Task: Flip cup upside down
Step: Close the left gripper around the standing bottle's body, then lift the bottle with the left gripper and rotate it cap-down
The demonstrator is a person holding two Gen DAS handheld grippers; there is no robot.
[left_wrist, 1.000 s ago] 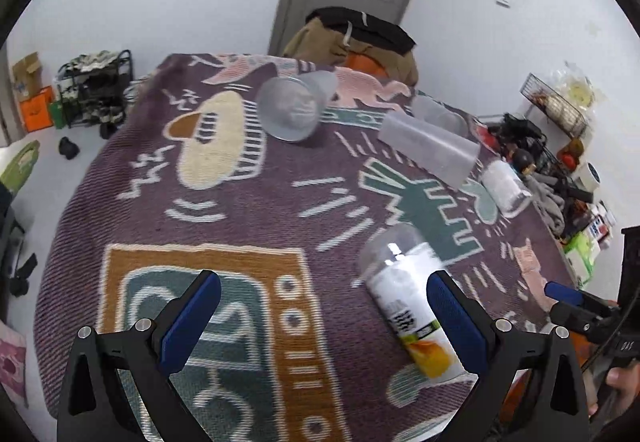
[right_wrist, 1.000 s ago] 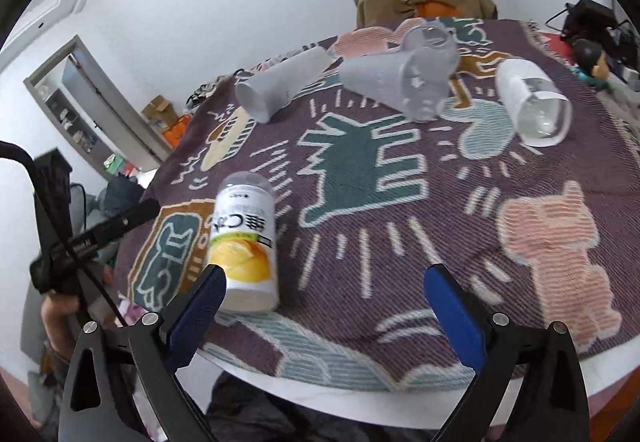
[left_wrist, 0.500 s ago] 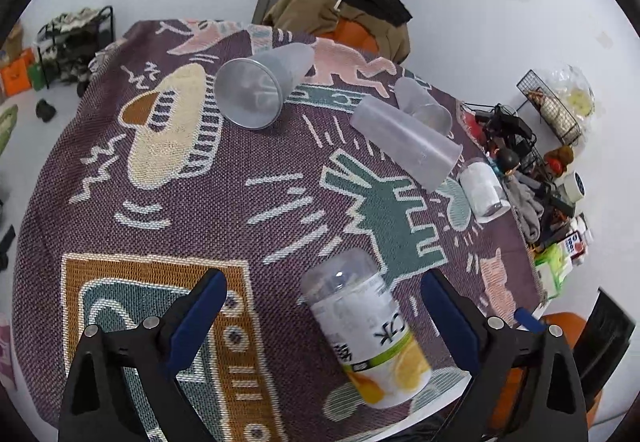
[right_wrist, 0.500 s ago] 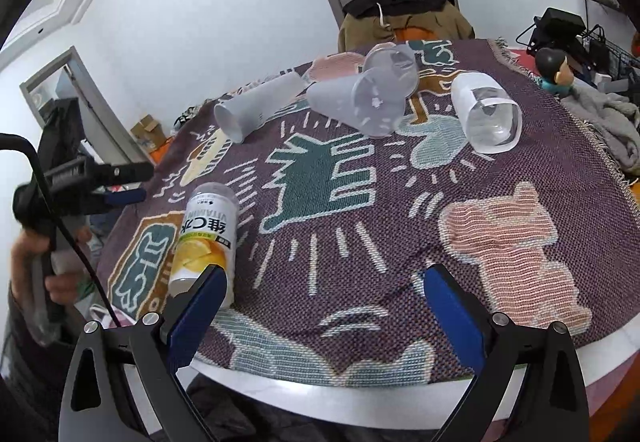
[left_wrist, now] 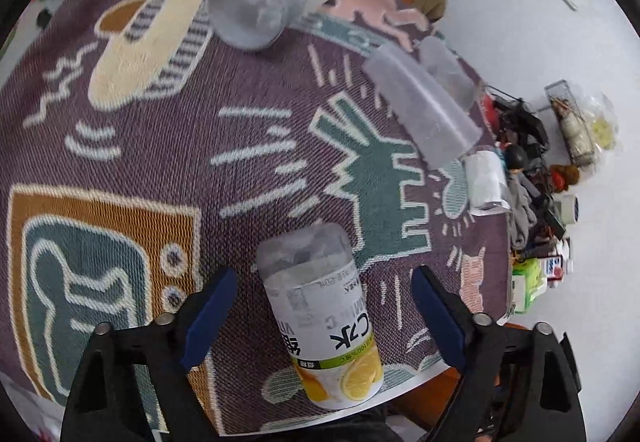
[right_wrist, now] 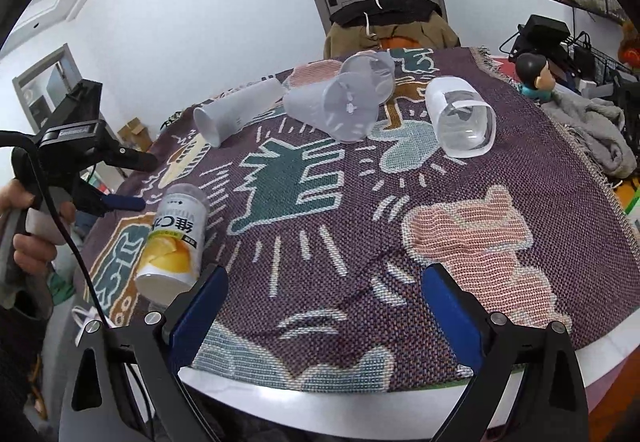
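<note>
Left wrist view: the left gripper (left_wrist: pixel 320 318) is spread wide, holding nothing, with the cup (left_wrist: pixel 320 318) lying on its side between the blue pads (left_wrist: pixel 208 306), touching neither. Its long axis runs along the fingers, the clear closed end pointing away and the lemon-printed end near the table edge. The cup is smooth plastic on a coarse woven cloth (left_wrist: pixel 120 146).

Right wrist view: the right gripper (right_wrist: pixel 324 310) is also spread and empty, over bare cloth (right_wrist: pixel 460 226). The cup (right_wrist: pixel 176 242) lies off to its left, beside the left gripper (right_wrist: pixel 128 182), clearly the nearer one. Frosted cups (right_wrist: pixel 340 106) lie farther back.
</note>
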